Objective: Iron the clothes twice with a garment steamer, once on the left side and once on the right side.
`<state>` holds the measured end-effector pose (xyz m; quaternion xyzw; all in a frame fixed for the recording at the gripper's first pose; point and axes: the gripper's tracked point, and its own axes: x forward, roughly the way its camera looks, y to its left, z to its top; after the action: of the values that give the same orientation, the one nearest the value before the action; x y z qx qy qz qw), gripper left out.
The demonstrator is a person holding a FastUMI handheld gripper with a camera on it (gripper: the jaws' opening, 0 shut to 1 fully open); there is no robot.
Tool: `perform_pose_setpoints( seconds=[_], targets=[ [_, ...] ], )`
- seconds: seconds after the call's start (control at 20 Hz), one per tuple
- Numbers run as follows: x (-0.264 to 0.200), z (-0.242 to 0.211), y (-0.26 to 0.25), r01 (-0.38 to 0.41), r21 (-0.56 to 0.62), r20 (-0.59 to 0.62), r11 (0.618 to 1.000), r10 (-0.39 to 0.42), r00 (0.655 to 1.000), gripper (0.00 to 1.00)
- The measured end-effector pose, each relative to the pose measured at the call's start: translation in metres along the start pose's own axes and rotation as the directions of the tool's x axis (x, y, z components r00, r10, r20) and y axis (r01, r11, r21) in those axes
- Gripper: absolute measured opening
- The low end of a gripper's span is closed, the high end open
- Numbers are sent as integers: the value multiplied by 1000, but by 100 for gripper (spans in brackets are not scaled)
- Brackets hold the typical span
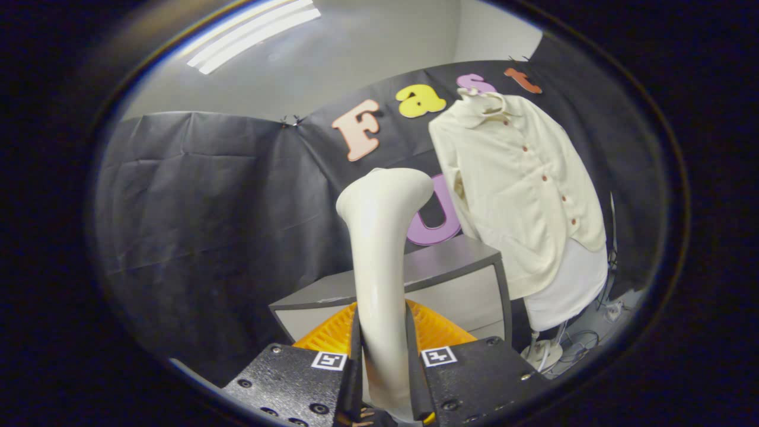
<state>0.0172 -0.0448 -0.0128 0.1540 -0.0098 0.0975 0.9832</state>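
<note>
To the left hung the dark cloth wall (pixel 195 207) of the booth, creased and bare, with a ceiling light (pixel 255 32) above it. Next came the gripper (pixel 384 362), its two fingers pressed against either side of the handle of the garment steamer (pixel 382 249), so it was closed on the tool and carried it upright, the head of the steamer bent over toward the right. Behind the steamer stood a grey cabinet (pixel 456 279), low against the wall. Farther right, beyond the fingers and well apart from the steamer's head, the cream button-up shirt (pixel 516 184) hung on a dress form over a white base (pixel 563 290), its collar up near the top of the wall and its row of buttons running down the front; a stand foot and loose cables (pixel 563 350) lay on the floor below it. Judging by how things stood, the picking-up of the steamer was done, but the ironing proper looked not yet begun: the head was clear of the cloth and not aimed squarely at it, and no steam could be made out. Both passes, one down the left side of the shirt and one down the right, seemed left to do. The steamer would first need carrying over to the garment.
</note>
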Motion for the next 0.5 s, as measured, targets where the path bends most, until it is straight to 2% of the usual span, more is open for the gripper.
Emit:
perform_pose_setpoints(
  seconds=[0.25, 0.5],
  targets=[
    [-23, -1, 69, -14, -113, 17, 993, 16, 1000, 31],
    [-49, 0, 91, -1, -140, 50, 990, 9, 999, 31]
  ],
)
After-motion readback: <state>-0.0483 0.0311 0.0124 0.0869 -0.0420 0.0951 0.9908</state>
